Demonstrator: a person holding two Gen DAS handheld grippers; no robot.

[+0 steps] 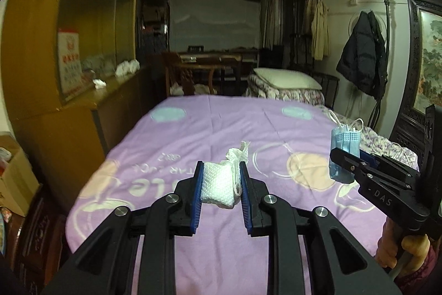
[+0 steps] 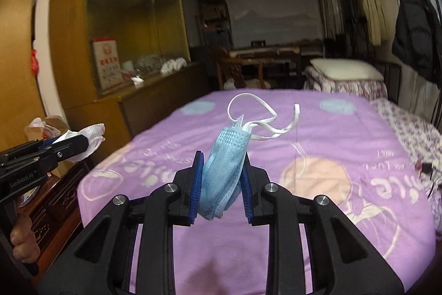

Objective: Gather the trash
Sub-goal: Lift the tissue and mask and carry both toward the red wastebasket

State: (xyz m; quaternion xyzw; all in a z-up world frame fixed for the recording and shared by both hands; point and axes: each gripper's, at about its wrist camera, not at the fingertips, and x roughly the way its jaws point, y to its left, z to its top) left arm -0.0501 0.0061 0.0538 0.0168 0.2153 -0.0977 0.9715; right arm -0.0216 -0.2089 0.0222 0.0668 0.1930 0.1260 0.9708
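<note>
Here, in the left wrist view, the left claw (image 1: 221, 185) occupies the lower centre of the frame, its blue pads (image 1: 196, 201) clamped on a folded white mesh cloth (image 1: 216, 188) whose loose knotted end rises above the fingertips. Behind it spreads the bed (image 1: 221, 134), covered in a purple printed sheet. At the right edge of the same frame, the right claw (image 1: 345, 156) is seen side-on, pressed together on a crumpled blue face mask (image 1: 342, 141) with white ear loops; a hand (image 1: 397, 253) grips its handle at the lower right. In the right wrist view, the right claw (image 2: 221, 179) fills the lower centre and pinches the blue face mask (image 2: 223, 170) upright between its pads, the ear loops (image 2: 259, 115) curling toward the upper middle of the frame above the bed (image 2: 345, 134). At the left edge, the left claw (image 2: 69, 145) appears in profile, closed on the white mesh cloth (image 2: 88, 137), with fingers (image 2: 23, 242) on its handle at the lower left. Both pieces of trash are held clear of the sheet. A wooden cabinet (image 1: 83, 18) with glass doors stands in the upper left, a pillow (image 1: 284, 78) on folded bedding lies beyond the bed at centre right, and a dark jacket (image 1: 362, 54) hangs in the upper right.
</note>
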